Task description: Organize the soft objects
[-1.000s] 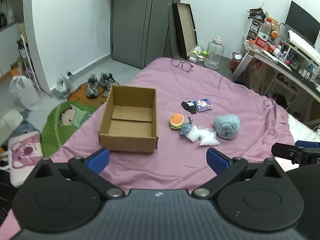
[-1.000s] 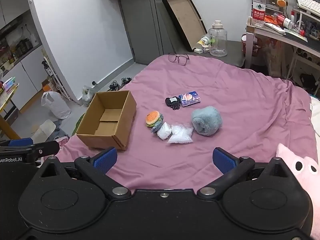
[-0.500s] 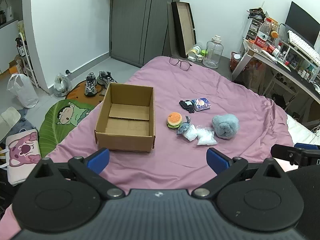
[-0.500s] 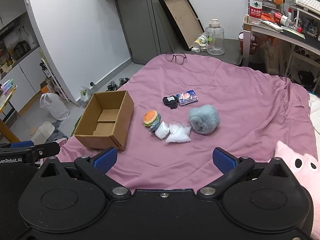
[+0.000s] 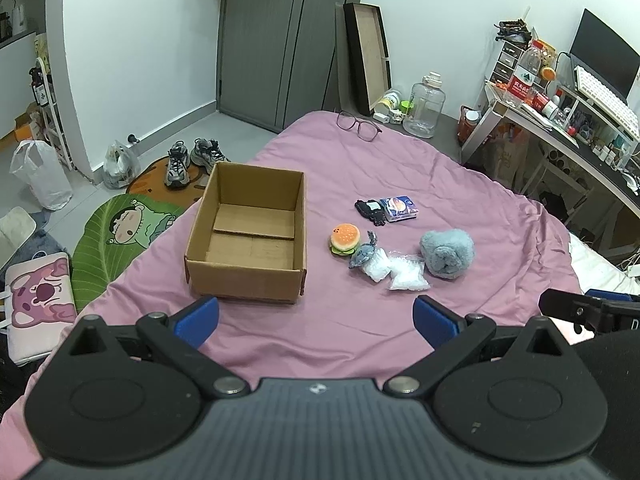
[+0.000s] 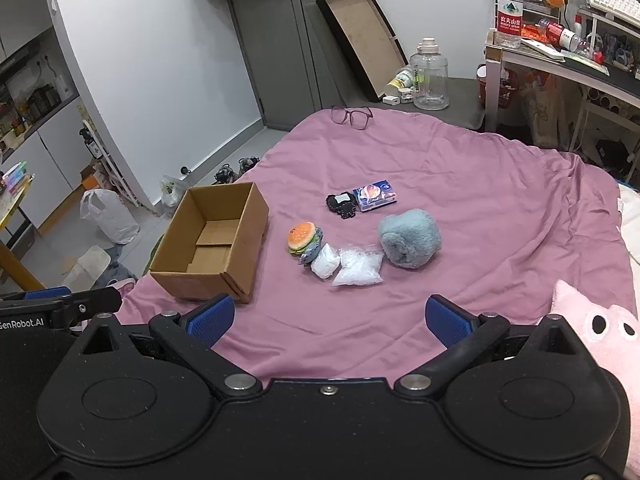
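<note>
An open, empty cardboard box (image 5: pixel 246 240) (image 6: pixel 212 242) sits on the pink bedspread (image 5: pixel 400 168). To its right lie a burger plush (image 5: pixel 344 239) (image 6: pixel 303 237), a small grey plush (image 5: pixel 362 255), two clear plastic bags (image 5: pixel 406 278) (image 6: pixel 358 270), a fluffy blue-grey bundle (image 5: pixel 447 253) (image 6: pixel 409 238), a black item (image 5: pixel 370 211) and a blue packet (image 5: pixel 399 209). My left gripper (image 5: pixel 316 320) is open and empty, near the bed's front edge in front of the box. My right gripper (image 6: pixel 328 320) is open and empty, in front of the bags.
Glasses (image 5: pixel 358 125) lie at the bed's far end. A pink pig plush (image 6: pixel 596 344) lies at the near right. A desk (image 5: pixel 560 132) stands on the right. Shoes (image 5: pixel 192 160), bags and mats are on the floor at left. A water jug (image 6: pixel 430 76) stands beyond the bed.
Both grippers have drawn back and risen slightly, so the box and soft objects look a little farther away. Both stay open. No object has moved.
</note>
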A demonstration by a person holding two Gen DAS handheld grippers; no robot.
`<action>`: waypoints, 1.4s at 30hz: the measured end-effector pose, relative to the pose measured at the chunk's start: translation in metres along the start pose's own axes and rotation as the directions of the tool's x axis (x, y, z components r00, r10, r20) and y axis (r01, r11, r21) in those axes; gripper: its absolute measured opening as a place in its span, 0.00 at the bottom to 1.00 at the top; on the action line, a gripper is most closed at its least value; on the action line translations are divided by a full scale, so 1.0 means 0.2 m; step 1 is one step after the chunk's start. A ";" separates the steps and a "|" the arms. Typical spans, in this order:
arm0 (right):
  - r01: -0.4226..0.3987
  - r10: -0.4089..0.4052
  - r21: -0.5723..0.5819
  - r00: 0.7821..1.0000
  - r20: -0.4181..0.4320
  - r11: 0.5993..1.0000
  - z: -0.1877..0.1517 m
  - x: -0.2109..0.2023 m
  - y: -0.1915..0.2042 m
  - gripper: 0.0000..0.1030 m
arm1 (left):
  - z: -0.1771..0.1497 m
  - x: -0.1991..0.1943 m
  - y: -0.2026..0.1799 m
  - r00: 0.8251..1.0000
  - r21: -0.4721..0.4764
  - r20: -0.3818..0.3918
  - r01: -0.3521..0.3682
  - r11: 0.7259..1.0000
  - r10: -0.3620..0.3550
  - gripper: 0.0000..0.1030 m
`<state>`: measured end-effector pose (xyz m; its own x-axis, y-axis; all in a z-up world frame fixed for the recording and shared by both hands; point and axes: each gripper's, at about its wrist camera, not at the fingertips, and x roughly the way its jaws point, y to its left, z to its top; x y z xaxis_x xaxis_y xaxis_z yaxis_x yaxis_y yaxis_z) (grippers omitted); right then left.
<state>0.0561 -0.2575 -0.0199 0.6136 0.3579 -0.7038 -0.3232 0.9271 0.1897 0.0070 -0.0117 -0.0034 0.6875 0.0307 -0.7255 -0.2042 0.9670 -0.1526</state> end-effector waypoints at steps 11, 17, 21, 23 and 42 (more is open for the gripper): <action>0.005 -0.005 0.000 1.000 0.000 1.000 0.00 0.00 0.01 1.00 | 0.00 0.00 0.00 1.000 -0.002 0.001 0.002 1.000 -0.002 0.99; 0.003 -0.003 0.003 1.000 -0.003 1.000 0.00 0.00 0.01 1.00 | -0.01 -0.01 0.00 1.000 -0.006 0.002 0.004 1.000 -0.004 0.99; 0.006 -0.006 0.000 1.000 -0.001 1.000 0.00 0.00 0.01 1.00 | -0.01 -0.01 0.00 1.000 -0.006 0.002 0.005 1.000 -0.005 0.99; 0.004 -0.004 0.001 1.000 -0.002 1.000 0.00 0.00 0.02 1.00 | -0.01 -0.01 0.00 1.000 -0.006 0.002 0.005 1.000 -0.005 0.99; 0.010 -0.009 -0.014 1.000 0.013 1.000 -0.01 -0.01 0.03 1.00 | 0.00 -0.01 0.01 1.000 -0.014 0.003 0.008 1.000 -0.008 0.99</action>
<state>0.0527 -0.2527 -0.0189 0.6260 0.3505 -0.6966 -0.3271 0.9289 0.1734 0.0041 -0.0099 -0.0021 0.6913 0.0235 -0.7222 -0.2079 0.9637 -0.1676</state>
